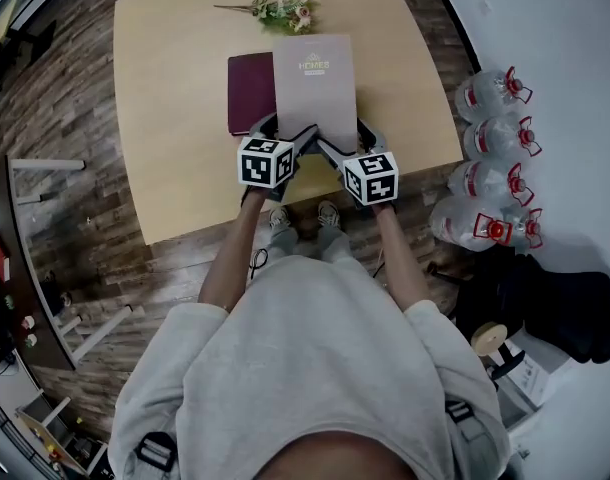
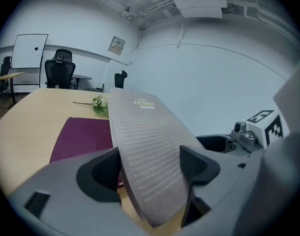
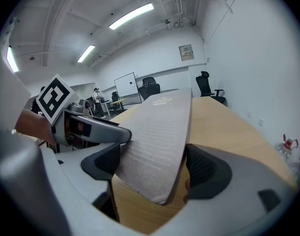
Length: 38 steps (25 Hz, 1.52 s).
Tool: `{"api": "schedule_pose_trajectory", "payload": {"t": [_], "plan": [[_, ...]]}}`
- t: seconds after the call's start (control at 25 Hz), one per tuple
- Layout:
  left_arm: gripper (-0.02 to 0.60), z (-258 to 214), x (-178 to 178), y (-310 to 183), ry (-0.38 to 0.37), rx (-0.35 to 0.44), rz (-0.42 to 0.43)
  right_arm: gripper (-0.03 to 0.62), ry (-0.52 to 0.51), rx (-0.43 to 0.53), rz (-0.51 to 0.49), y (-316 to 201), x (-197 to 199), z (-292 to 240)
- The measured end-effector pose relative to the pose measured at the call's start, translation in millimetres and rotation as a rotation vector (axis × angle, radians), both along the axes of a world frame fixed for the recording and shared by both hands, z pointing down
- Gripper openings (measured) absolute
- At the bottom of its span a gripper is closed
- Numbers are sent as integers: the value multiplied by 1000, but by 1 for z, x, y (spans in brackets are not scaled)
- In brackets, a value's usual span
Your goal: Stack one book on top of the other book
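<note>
Gripping the grey book (image 1: 313, 83) from its near end, the person stands at the edge of the bench (image 1: 175, 88) with one gripper on each near corner. The left gripper (image 1: 283, 133) takes the left corner and the right gripper (image 1: 343, 136) the right one.

In the left gripper view the fingers (image 2: 103, 171) stand wide apart and are clamped on the book's corner, which fills the gap between them. The printed cover faces up and runs away at a slant. The right gripper view shows the same hold from the other side. There the fingers (image 3: 206, 168) are spread wide and pressed on the other corner, and the cover slopes off toward the far end of the room. Bare wood shows under the near end of the book, so that end is raised off the bench. I cannot tell whether the far end touches down.

The maroon book (image 1: 251, 93) lies flat on the bench just to the left of the grey one. From overhead their long edges look to meet, or the grey one slightly overlaps it. The grey book does not sit on top of it.

A small sprig of flowers (image 1: 280, 8) lies at the far edge of the bench, beyond both books. Large water bottles (image 1: 490, 133) are lined up on the floor to the right by the wall.
</note>
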State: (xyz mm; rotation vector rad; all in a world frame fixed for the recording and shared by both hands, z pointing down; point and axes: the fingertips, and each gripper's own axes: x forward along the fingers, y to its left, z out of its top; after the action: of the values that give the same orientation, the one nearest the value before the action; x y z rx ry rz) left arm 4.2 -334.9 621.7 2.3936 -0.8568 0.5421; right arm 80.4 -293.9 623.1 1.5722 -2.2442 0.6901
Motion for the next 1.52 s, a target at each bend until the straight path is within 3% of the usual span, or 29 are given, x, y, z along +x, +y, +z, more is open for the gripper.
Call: {"api": "schedule_pose_trajectory", "payload": {"t": [0.76,1.52], "plan": [[379,0,-109,-38,-13,-6,-188,423,-8,-4,-194,-53,-103,0],[379,25,-132,-59,-31,-60,-231,422,-20,-70,-236,-78,-125,24]]}}
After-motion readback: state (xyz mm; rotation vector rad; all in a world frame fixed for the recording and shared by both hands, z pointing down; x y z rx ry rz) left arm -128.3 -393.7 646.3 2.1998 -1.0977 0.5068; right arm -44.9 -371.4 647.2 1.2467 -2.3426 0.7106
